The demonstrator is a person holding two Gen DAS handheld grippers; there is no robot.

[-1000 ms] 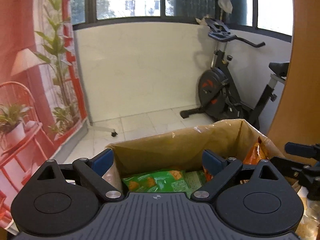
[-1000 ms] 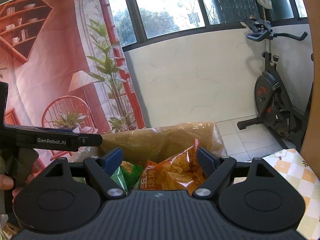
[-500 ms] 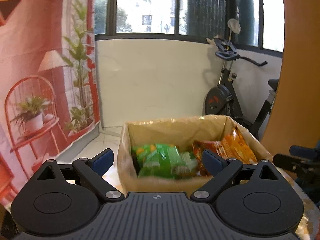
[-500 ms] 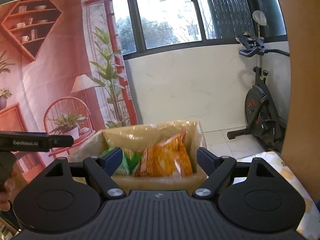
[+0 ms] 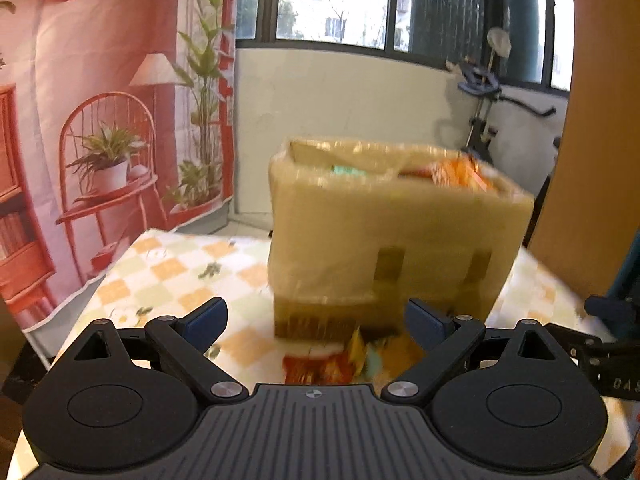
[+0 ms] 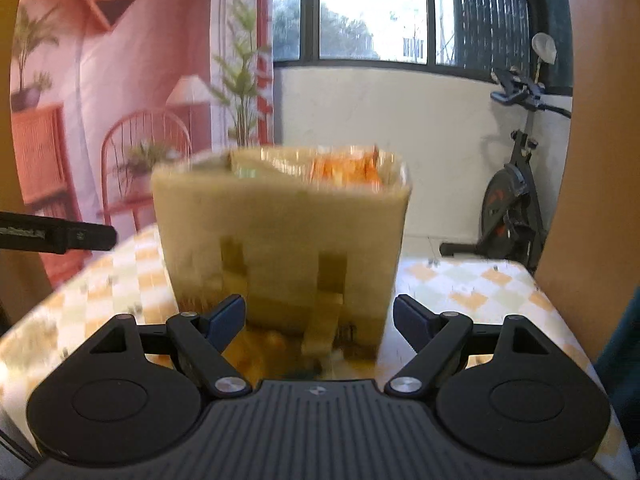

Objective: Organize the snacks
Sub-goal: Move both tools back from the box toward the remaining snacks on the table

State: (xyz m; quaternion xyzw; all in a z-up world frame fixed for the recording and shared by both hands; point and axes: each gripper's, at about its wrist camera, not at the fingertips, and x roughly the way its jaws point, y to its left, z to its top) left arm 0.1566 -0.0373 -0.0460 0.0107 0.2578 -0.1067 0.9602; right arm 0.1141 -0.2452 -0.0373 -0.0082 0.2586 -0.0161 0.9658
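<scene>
A tall cardboard box (image 5: 384, 236) stands on the checkered tablecloth (image 5: 168, 276); it also shows in the right wrist view (image 6: 280, 240). An orange snack bag (image 5: 460, 172) and a green one (image 5: 344, 170) peek over its rim. A loose red-orange snack packet (image 5: 336, 360) lies on the table in front of the box, just ahead of my left gripper (image 5: 316, 318). Something orange (image 6: 256, 352) lies below my right gripper (image 6: 320, 314); it is blurred. Both grippers are open, empty and low in front of the box.
An exercise bike (image 6: 516, 200) stands on the floor behind the table at the right. A printed pink backdrop (image 5: 100, 120) hangs at the left. A wooden panel (image 5: 600, 120) rises at the right. The other gripper's body (image 6: 56, 236) shows at the left.
Both grippers have dropped from above the box's open top and pulled back to table level in front of it. The box's front wall now fills the view instead of its inside.
</scene>
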